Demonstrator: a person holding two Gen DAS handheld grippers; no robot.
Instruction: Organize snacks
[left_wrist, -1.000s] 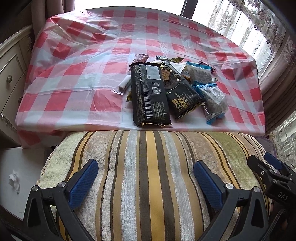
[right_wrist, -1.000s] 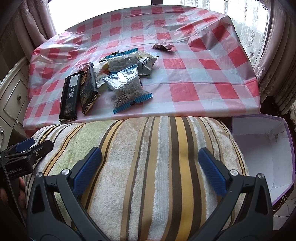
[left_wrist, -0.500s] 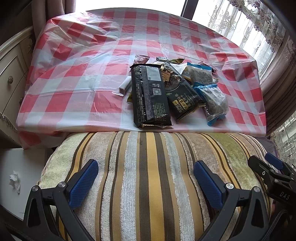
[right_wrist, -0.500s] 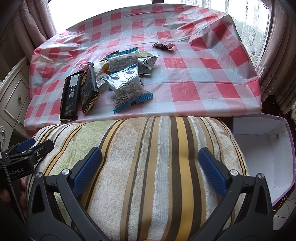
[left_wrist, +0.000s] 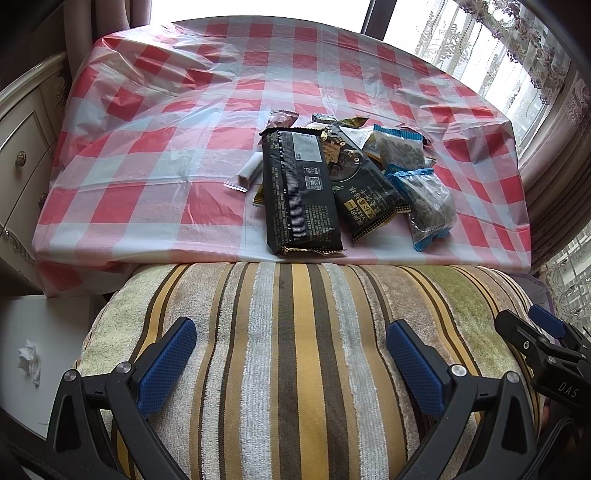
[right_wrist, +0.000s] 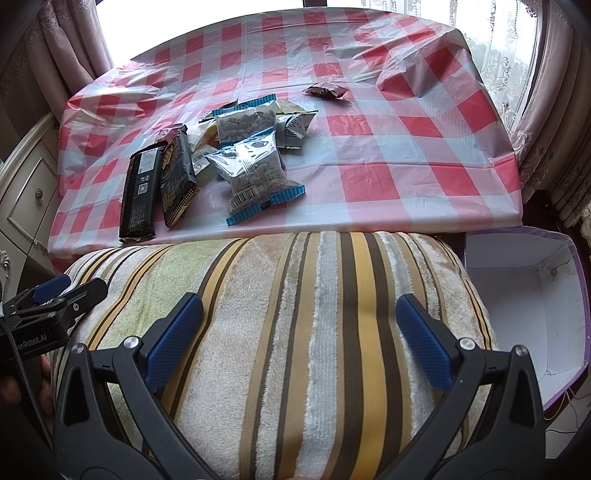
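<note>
A pile of snack packs lies near the front edge of a table with a red-and-white checked cloth (left_wrist: 155, 147). It holds a long black pack (left_wrist: 299, 192) (right_wrist: 139, 195), a second black pack (left_wrist: 364, 192) (right_wrist: 177, 177), two clear blue-edged bags (left_wrist: 424, 206) (right_wrist: 255, 177) and a small white stick (left_wrist: 249, 171). A small dark red packet (right_wrist: 327, 90) lies apart, farther back. My left gripper (left_wrist: 291, 365) and right gripper (right_wrist: 299, 339) are both open and empty, held above a striped cushion (left_wrist: 295, 332) (right_wrist: 295, 314), short of the table.
An open white box with a purple rim (right_wrist: 535, 295) stands on the floor right of the cushion. A cream cabinet with drawers (left_wrist: 22, 140) stands left of the table. A white surface with a crumpled tissue (left_wrist: 29, 362) sits lower left. Curtains hang behind.
Both grippers have shifted very slightly; the views are almost the same. Nothing on the table has moved.
</note>
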